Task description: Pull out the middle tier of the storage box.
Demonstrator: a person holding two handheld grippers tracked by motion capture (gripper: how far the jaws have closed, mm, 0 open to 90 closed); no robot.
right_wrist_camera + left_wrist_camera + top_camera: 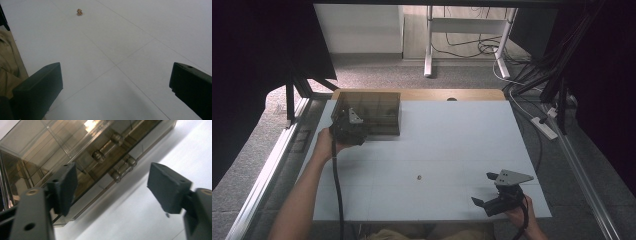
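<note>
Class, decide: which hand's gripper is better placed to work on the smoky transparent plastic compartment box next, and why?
Left. The left gripper sits at the smoky transparent plastic compartment box, jaws apart beside its hinges. The right gripper rests open at the table's near right corner, far from the box.

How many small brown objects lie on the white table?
1: the small brown object lies alone near the table's middle, apart from both tongs. The tinted box may hide others.

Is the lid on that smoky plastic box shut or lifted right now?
Shut. The brown transparent box shows a flat top flush with its walls, and in the left gripper view its hinges sit closed, no gap.
</note>
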